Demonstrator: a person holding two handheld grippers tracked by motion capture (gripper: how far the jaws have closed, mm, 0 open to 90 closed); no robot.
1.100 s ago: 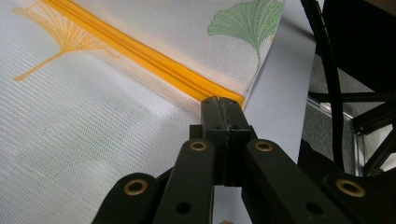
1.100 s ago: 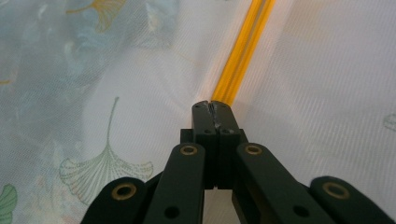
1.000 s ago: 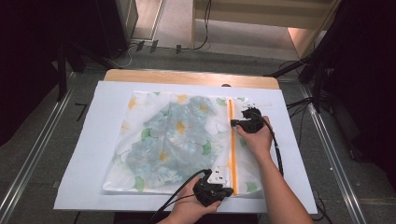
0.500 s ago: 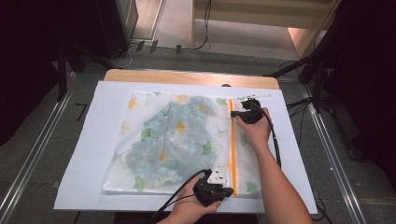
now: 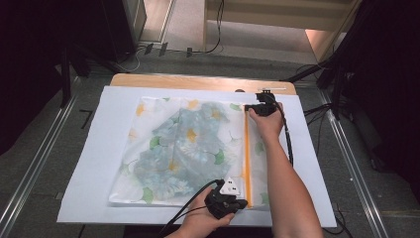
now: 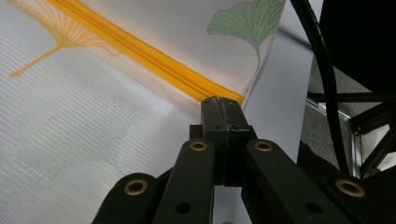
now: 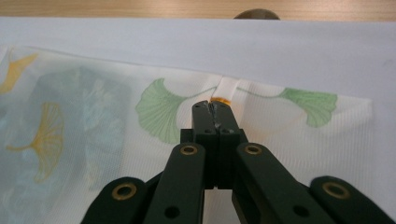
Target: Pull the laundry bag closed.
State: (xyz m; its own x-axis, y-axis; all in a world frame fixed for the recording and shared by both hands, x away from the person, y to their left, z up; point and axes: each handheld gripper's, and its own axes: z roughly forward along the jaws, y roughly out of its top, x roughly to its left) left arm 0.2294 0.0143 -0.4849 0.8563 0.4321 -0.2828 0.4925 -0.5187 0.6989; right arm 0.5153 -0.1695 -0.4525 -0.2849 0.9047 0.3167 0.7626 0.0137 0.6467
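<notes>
No brand, label or readable writing anywhere on the mesh zip bag (image 5: 188, 148) or the gear. Bag lies flat in the centre of the high view on a white sheet (image 5: 99, 163) that covers a wooden table (image 5: 198, 82); it is white mesh printed with green and yellow ginkgo leaves, with a blue-green flowered cloth (image 5: 183, 144) folded inside. Orange zipper (image 5: 246, 158) runs top to bottom along the right part of the bag. Left gripper (image 5: 236, 201) sits at bottom centre of the high view, at the near end of the zipper; in the left gripper view its jaws are pressed fully together, tips (image 6: 222, 106) right on the bag's edge where the orange zipper tape (image 6: 140, 60) ends, so it looks clamped on that corner of the bag, though the pinched fabric itself is hidden by the jaws. Right gripper (image 5: 252, 107) is in the upper right of the high view at the far end of the zipper, the hand behind it over the bag's right strip. In the right gripper view its jaws are also closed tight, tips (image 7: 212, 106) at the orange zipper end (image 7: 220, 100) by a white tab (image 7: 229, 87), between two green leaf prints; it appears pinched on the slider or pull, but the pull itself is too small to tell. Black cable (image 5: 286, 134) trails from the right gripper along the forearm.
</notes>
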